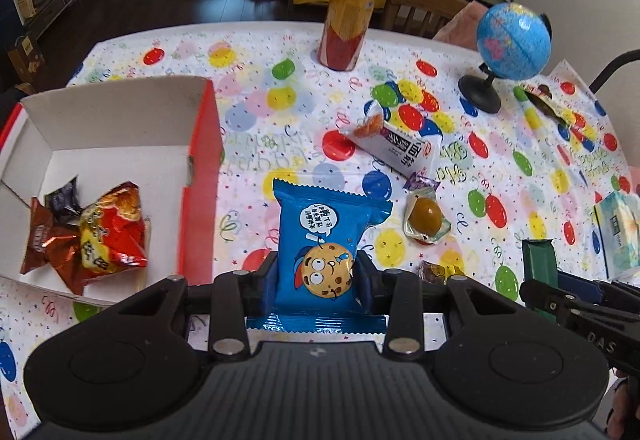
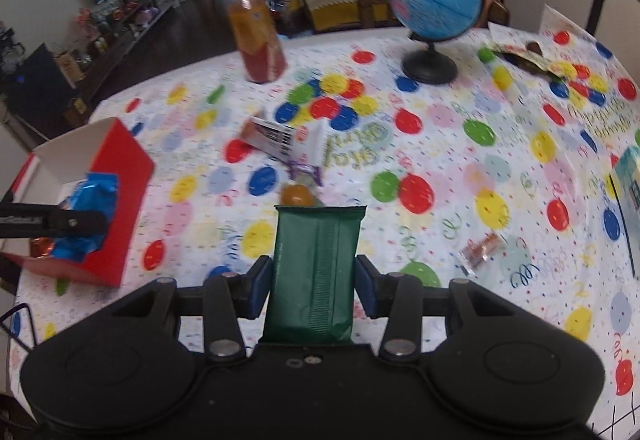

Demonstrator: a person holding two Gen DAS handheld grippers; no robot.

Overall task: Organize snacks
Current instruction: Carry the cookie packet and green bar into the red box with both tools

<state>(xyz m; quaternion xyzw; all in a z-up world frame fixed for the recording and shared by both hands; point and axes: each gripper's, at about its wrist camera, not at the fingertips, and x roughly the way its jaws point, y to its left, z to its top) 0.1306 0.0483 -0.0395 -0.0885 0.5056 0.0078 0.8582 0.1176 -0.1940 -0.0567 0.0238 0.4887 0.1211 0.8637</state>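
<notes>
Right, far left on the table [image 1: 248, 52] sits the red box [image 1: 200, 144], open top, with 3 wrapped snacks inside: a brown packet [image 1: 48, 246], a dark one [image 1: 64, 196] and a red-orange bag [image 1: 114, 230]. Your left gripper [image 1: 316, 276] has its jaws clamped on the blue cookie packet [image 1: 320, 236], lifted just right of the box. Next on the table: a white snack pack [image 1: 400, 148], a sealed egg snack [image 1: 426, 220], a small brown candy [image 1: 436, 272]. Behind them stand a juice bottle [image 1: 348, 16] and a globe [image 1: 512, 40]. Your right gripper [image 2: 314, 284] grips the green bar [image 2: 316, 268], upright in its jaws. Far right edge, a pale blue box [image 1: 618, 232].
</notes>
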